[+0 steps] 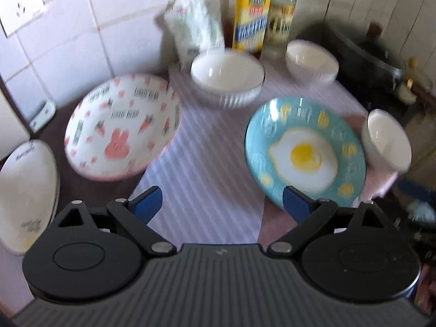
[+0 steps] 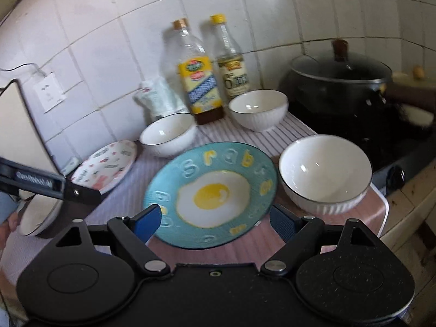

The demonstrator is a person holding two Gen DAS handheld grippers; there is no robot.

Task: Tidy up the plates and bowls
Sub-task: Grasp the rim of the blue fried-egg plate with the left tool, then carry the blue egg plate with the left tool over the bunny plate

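Note:
A blue plate with a fried-egg picture (image 2: 212,190) lies on the striped cloth (image 2: 286,130). My right gripper (image 2: 215,222) hovers open just before it, its blue fingers on either side of the near rim without pressing it. Three white bowls stand around it: one at the right (image 2: 324,169), two behind (image 2: 257,107) (image 2: 167,133). My left gripper (image 1: 222,201) is open over bare cloth, between a pink rabbit plate (image 1: 122,125) and the blue plate (image 1: 305,152). A plain white plate (image 1: 27,190) sits at the far left.
Two bottles (image 2: 199,76) (image 2: 231,62) and a white bag (image 2: 155,98) stand against the tiled wall. A black lidded pot (image 2: 340,79) sits on the stove at the right. A wall socket (image 1: 19,2) is at the upper left.

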